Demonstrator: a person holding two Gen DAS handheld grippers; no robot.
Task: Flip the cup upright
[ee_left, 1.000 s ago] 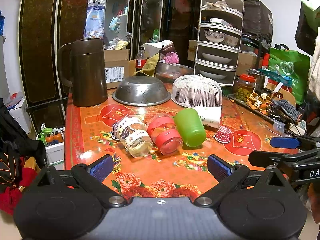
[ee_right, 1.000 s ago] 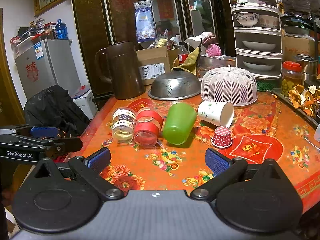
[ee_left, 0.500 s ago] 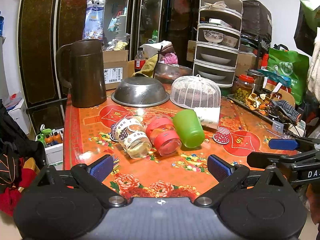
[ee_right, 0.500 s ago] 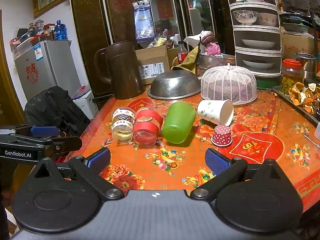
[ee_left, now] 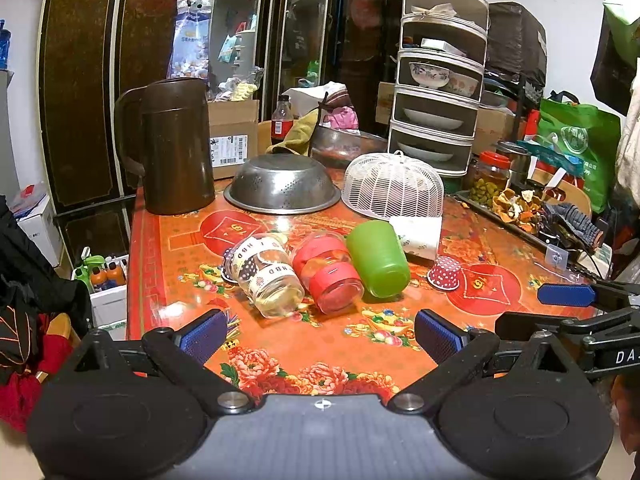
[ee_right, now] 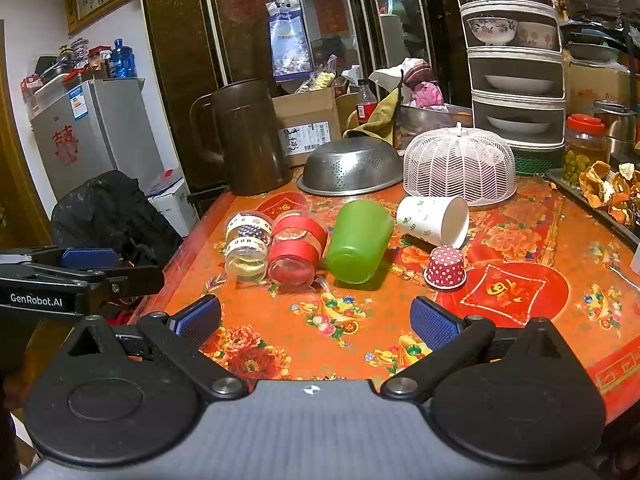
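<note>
**Nothing flipped yet: every cup is down**

While both tools hang back over the near edge of the table [ee_right: 520,344], the work has not started, as far as the frames show. The left gripper [ee_left: 320,336] is spread wide and holds nothing; the right gripper [ee_right: 316,316] is equally spread and bare.

Five cups are grouped mid-table, well apart from either tool. The clear cup [ee_right: 246,246], the red cup [ee_right: 294,248] and the green cup [ee_right: 358,240] lie on their sides, side by side and apparently touching. The paper cup [ee_right: 432,220] lies on its side just beyond, and the small dotted cup [ee_right: 445,267] stands mouth-down beside it.

The whole task seems left: reach, grip, turn, set upright.
</note>
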